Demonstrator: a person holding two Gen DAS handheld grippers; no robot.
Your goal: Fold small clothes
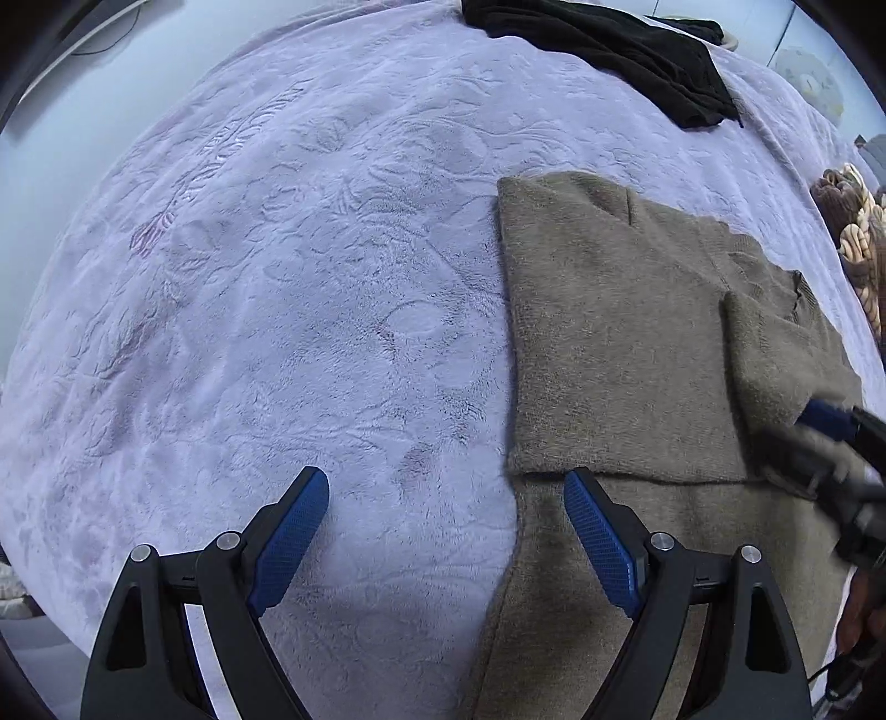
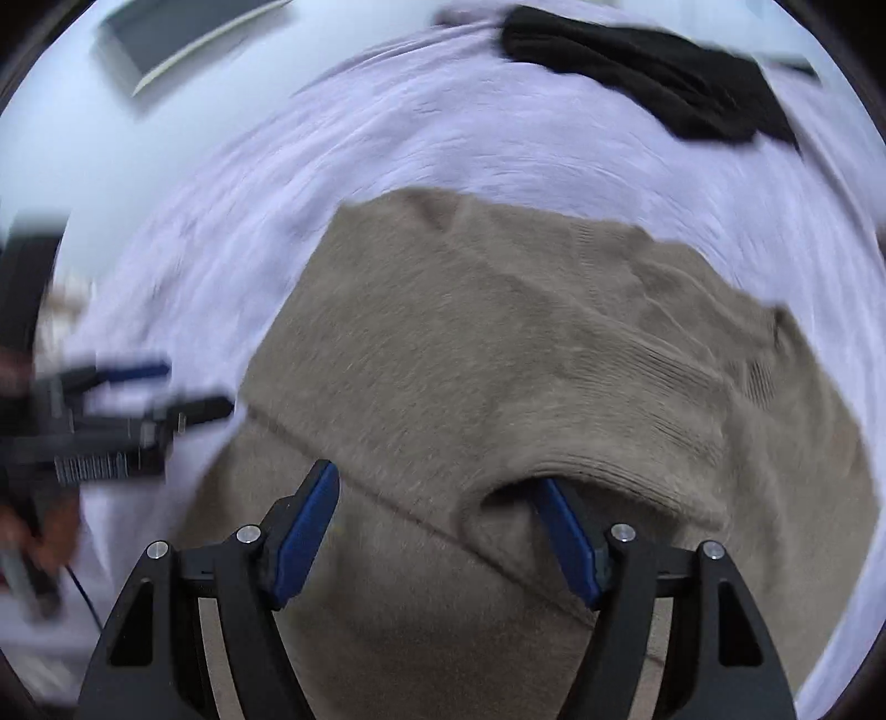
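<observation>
Left hand-held gripper (image 1: 446, 487): pointing steeply down over the bed, jaws spread wide, nothing between the blue pads. Its left finger (image 1: 293, 531) hangs over bare lilac blanket (image 1: 277, 277); its right finger (image 1: 601, 540) sits over the left edge of the sweater (image 1: 609, 343). No contact can be made out.

Sweater: grey-brown knit, lying on the blanket ahead and to the right of the left hand-held gripper. An upper layer is folded over a lower one, with the fold's edge running crosswise just ahead of the right finger. A sleeve part lies doubled on top, farther right.

Right hand-held gripper (image 2: 437, 484): directly above the sweater, jaws released and apart. No fabric is pinched between the pads. Its right finger (image 2: 565, 540) is tucked under a raised ribbed fold of the knit; its left finger (image 2: 307, 526) stands over flat knit. The view is motion-blurred, so finer contact cannot be told.

Black garment (image 1: 609, 50): crumpled, well ahead of both hand-held grippers at the far edge of the blanket, apart from the sweater.

Seen from the right wrist, the left hand-held gripper is off to the left, over the blanket, beside the sweater.
</observation>
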